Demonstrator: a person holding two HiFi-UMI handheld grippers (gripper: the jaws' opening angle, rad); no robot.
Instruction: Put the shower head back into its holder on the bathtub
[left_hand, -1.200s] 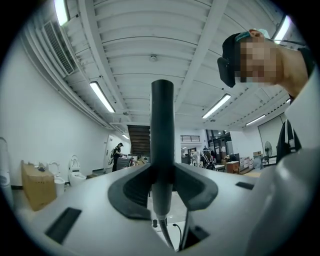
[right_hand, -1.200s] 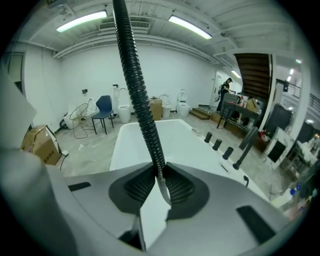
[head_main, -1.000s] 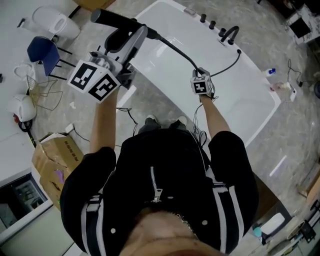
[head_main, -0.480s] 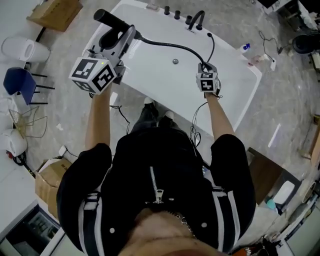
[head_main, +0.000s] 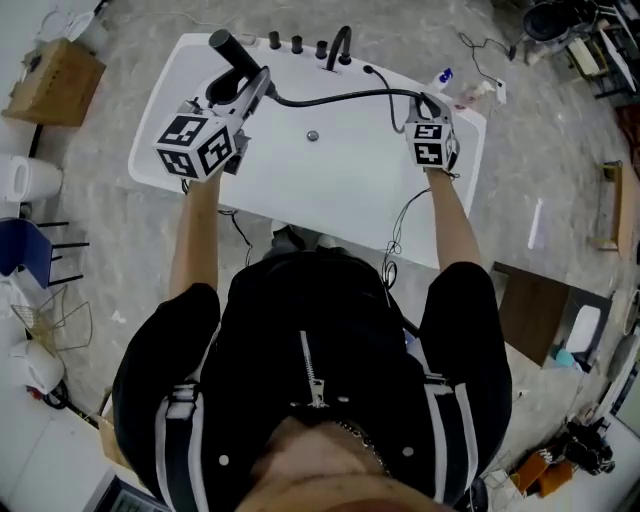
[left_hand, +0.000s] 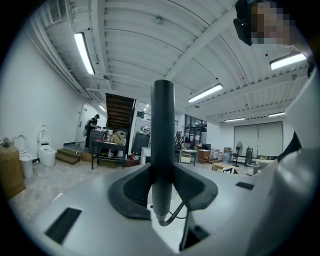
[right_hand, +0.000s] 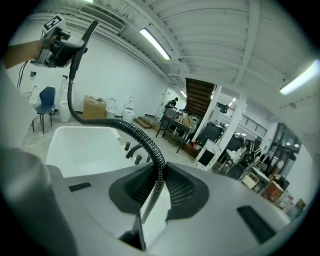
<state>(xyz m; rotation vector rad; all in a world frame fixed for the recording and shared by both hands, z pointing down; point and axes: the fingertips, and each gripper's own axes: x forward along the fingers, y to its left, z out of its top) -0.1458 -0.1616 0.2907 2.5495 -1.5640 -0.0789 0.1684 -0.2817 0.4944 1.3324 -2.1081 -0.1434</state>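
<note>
The black shower head (head_main: 232, 52) is clamped by its handle in my left gripper (head_main: 245, 85), above the far left corner of the white bathtub (head_main: 330, 190). In the left gripper view the handle (left_hand: 162, 150) stands upright between the pads. Its black ribbed hose (head_main: 330, 97) arcs right to my right gripper (head_main: 426, 102), which is shut on it near the tub's right rim, and then runs back to the deck (head_main: 368, 70) beside the black faucet (head_main: 340, 45). The right gripper view shows the hose (right_hand: 156, 185) pinched between the jaws and, far off, the left gripper (right_hand: 60, 45).
Three black knobs (head_main: 297, 44) stand on the deck left of the faucet. The drain (head_main: 312, 135) sits in the tub floor. A cardboard box (head_main: 65, 65) and a blue chair (head_main: 25, 250) stand on the floor at left. A small bottle (head_main: 443, 77) lies beyond the right rim.
The person has turned to face the tub squarely. The left gripper has brought the shower head down and in over the tap end; the right gripper has risen with the hose toward the right rim.
</note>
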